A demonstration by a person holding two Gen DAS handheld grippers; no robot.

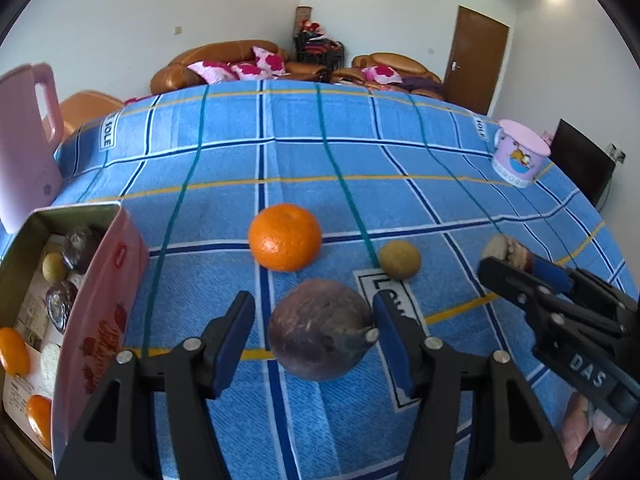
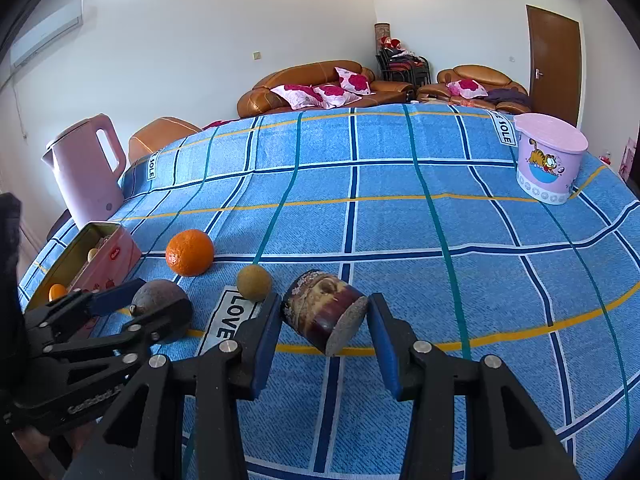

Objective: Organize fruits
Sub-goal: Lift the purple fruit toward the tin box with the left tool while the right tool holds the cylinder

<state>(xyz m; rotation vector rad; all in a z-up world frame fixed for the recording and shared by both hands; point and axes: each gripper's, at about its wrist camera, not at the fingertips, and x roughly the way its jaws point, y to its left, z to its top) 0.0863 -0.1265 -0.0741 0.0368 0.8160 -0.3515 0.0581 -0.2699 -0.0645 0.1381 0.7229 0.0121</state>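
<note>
our left gripper (image 1: 316, 336) stands spread around the dark round fruit (image 1: 318, 330), its right pad touching the skin; our right gripper (image 2: 324, 332) is likewise spread around the cut cane piece (image 2: 324, 312). we judge both pickups are at the closing stage: next, squeeze, lift, and carry to the pink tin (image 1: 100, 312) at left. an orange (image 1: 285, 237) and a small tan fruit (image 1: 400, 259) wait on the cloth just beyond.
</note>
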